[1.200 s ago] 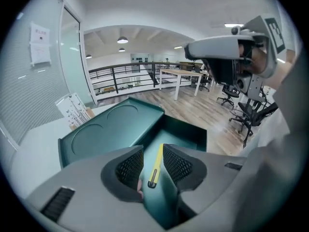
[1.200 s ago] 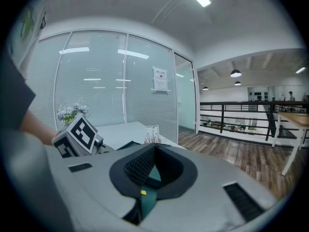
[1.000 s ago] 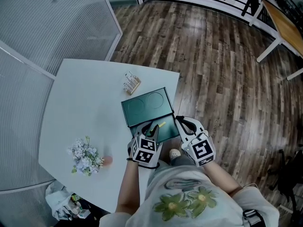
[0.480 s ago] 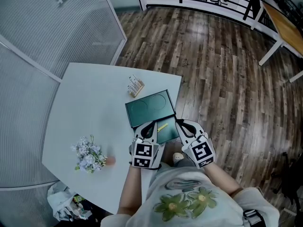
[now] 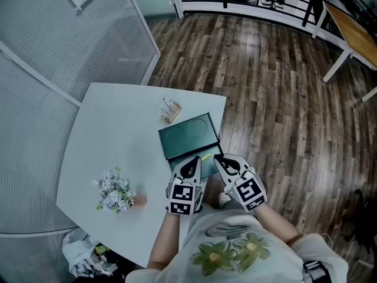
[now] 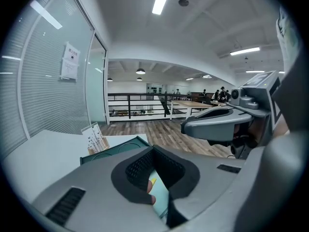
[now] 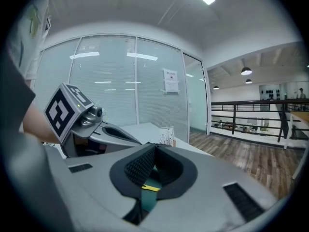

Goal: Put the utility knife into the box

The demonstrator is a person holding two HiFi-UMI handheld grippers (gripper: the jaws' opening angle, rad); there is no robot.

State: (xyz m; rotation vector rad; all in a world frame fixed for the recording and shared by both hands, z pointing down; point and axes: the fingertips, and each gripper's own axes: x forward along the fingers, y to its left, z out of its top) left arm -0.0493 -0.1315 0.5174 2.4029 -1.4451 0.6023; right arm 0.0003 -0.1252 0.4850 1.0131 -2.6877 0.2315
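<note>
Grey left gripper (image 6: 153, 150) fully closed; empty

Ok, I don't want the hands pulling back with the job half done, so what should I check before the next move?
1. Utility knife lies inside the green box: ok.
2. Box open, its inside unobstructed: ok.
3. Left gripper shut, holding nothing: ok.
4. Right gripper shut, holding nothing: ok.
5. Knife blade retracted: cannot tell, too small.
6. Card stand stands apart from the box: ok.
</note>
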